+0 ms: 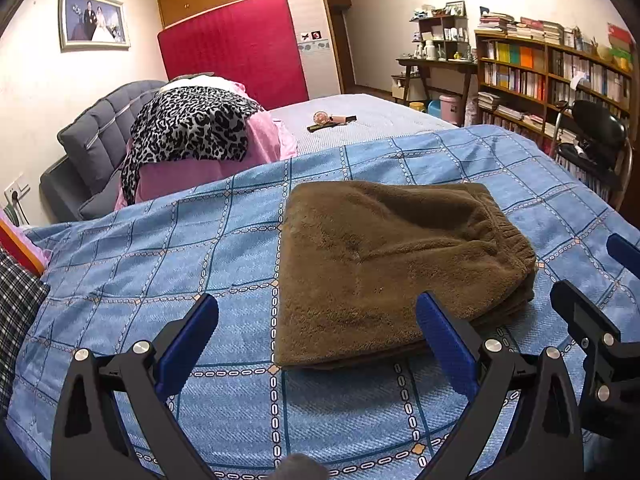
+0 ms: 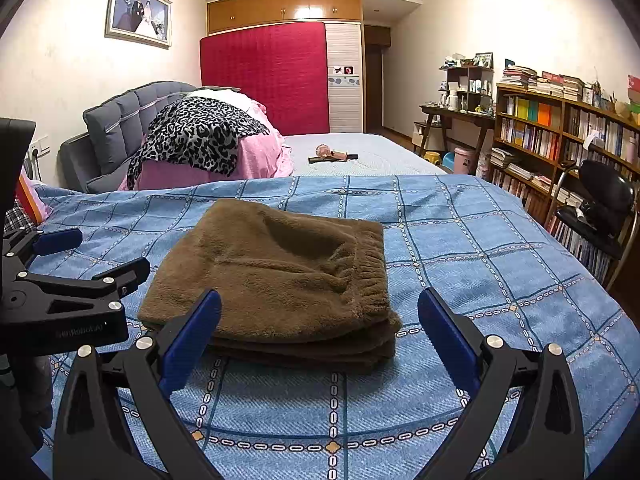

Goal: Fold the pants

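Both grippers, left (image 1: 318, 332) and right (image 2: 320, 330), hover spread and empty near the bed's (image 2: 480, 264) front edge. Pants (image 2: 276, 276) lie folded mid-bed: plush, soft, light, floppy; grip stacked edges.

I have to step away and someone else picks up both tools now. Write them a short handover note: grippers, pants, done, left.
Left hand-held gripper: open, empty, just short of the pants' near edge.
Right hand-held gripper: open, empty, in front of the stack.
Brown pants: folded into a compact layered stack on the blue checked bedcover, elastic waistband on the right side.
Done: folding looks complete.
Left: at most, neaten the edges.
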Action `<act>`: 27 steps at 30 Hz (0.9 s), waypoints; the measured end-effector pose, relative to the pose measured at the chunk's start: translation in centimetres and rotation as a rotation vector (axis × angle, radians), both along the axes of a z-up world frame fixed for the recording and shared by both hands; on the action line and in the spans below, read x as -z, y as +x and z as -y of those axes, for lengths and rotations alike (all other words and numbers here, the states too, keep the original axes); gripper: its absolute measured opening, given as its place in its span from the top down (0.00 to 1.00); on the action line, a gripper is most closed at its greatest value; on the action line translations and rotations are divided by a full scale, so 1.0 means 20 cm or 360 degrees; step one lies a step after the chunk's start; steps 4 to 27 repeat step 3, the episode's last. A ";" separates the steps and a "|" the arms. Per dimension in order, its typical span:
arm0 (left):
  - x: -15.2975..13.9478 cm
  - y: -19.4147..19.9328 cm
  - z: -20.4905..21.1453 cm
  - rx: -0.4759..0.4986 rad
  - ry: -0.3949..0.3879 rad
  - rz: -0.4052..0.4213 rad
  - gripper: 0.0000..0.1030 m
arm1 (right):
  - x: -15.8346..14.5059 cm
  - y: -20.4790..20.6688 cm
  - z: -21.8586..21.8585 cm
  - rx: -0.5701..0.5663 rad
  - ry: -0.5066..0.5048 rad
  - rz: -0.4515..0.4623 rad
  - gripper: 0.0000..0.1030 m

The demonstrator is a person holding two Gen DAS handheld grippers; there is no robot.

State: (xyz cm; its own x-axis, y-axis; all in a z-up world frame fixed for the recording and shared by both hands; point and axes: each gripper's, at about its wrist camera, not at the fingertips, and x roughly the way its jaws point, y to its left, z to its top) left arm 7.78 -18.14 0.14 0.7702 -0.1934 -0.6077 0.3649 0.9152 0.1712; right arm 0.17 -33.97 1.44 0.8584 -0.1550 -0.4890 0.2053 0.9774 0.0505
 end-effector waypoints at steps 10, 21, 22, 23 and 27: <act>0.00 0.01 -0.01 -0.0013 -0.0012 -0.0015 0.05 | 0.00 -0.01 0.00 0.0009 0.0003 -0.0004 0.03; 0.00 0.01 -0.01 -0.0013 -0.0012 -0.0015 0.05 | 0.00 -0.01 0.00 0.0009 0.0003 -0.0004 0.03; 0.00 0.01 -0.01 -0.0013 -0.0012 -0.0015 0.05 | 0.00 -0.01 0.00 0.0009 0.0003 -0.0004 0.03; 0.00 0.01 -0.01 -0.0013 -0.0012 -0.0015 0.05 | 0.00 -0.01 0.00 0.0009 0.0003 -0.0004 0.03; 0.00 0.01 -0.01 -0.0013 -0.0012 -0.0015 0.05 | 0.00 -0.01 0.00 0.0009 0.0003 -0.0004 0.03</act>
